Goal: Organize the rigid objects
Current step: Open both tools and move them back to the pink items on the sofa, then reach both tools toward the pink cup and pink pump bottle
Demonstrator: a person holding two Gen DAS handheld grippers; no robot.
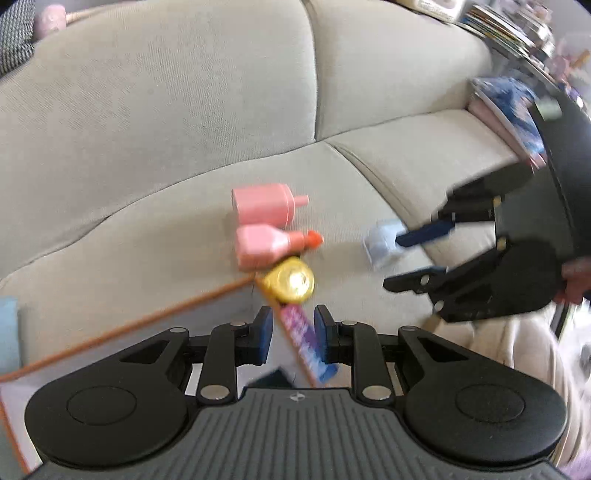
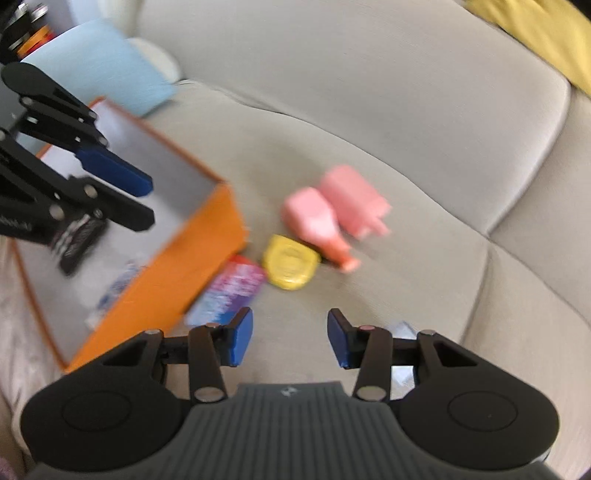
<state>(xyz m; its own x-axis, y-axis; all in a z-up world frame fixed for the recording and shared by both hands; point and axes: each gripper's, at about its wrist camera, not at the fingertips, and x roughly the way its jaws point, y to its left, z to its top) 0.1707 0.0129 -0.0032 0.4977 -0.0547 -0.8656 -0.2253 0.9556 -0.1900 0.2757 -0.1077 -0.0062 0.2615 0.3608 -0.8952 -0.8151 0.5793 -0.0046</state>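
Observation:
On the grey sofa seat lie two pink bottles (image 1: pixel 264 205) (image 1: pixel 266 245), a round yellow tin (image 1: pixel 290 280) and a flat purple-blue packet (image 1: pixel 304 341). My left gripper (image 1: pixel 293 334) is open over the orange box's edge, empty; the packet lies below its fingers. In the right wrist view the bottles (image 2: pixel 351 201) (image 2: pixel 317 225), the tin (image 2: pixel 291 262) and the packet (image 2: pixel 229 291) lie beside the orange box (image 2: pixel 159 269). My right gripper (image 2: pixel 290 338) is open and empty above the seat. A pale blue block (image 1: pixel 380 245) lies by the right gripper (image 1: pixel 413 258).
The orange box holds a dark item (image 2: pixel 77 240) and a packet (image 2: pixel 118 288). A light blue cushion (image 2: pixel 99 62) stands behind the box. Books and clutter (image 1: pixel 509 29) sit past the sofa's right end. The sofa backrest (image 1: pixel 184 92) rises behind the objects.

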